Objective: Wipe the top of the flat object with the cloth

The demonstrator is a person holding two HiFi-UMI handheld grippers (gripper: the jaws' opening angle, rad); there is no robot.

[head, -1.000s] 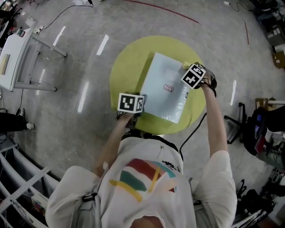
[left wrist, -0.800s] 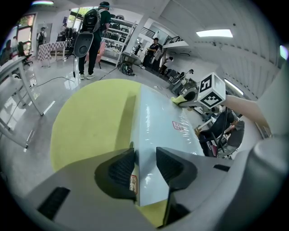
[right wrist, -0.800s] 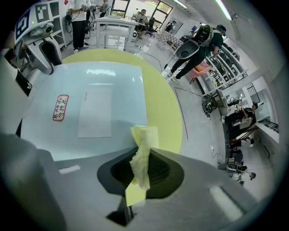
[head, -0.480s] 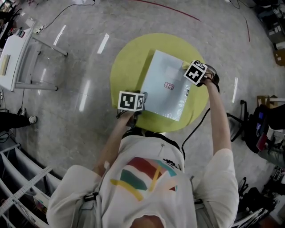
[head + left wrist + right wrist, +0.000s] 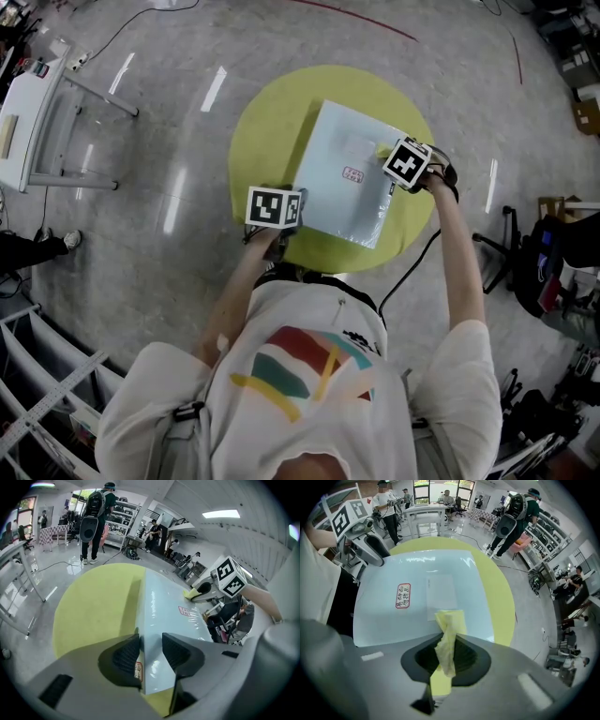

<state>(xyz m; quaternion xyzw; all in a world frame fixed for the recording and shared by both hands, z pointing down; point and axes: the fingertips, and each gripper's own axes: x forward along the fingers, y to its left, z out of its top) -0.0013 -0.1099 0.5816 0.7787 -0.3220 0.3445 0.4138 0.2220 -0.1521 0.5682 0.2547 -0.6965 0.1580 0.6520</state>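
A pale blue flat box (image 5: 342, 183) in clear film lies on a round yellow table (image 5: 262, 141); it carries a small red label (image 5: 353, 174). My left gripper (image 5: 286, 223) sits at the box's near left corner. In the left gripper view the corner (image 5: 145, 686) sits between the pads of the left gripper (image 5: 150, 641), one pad on each side of it. My right gripper (image 5: 394, 157) is at the box's right edge, shut on a yellow cloth (image 5: 449, 634). The cloth's free end rests on the box top (image 5: 393, 620), next to a white sticker.
A white desk (image 5: 37, 122) stands at the far left on the glossy floor, with cables running past it. Dark chairs and gear (image 5: 544, 272) crowd the right side. People (image 5: 96, 517) stand among shelving in the background.
The right gripper has drawn the cloth a little from the box's far right corner inward over the top. The left gripper has stayed at the near left corner.
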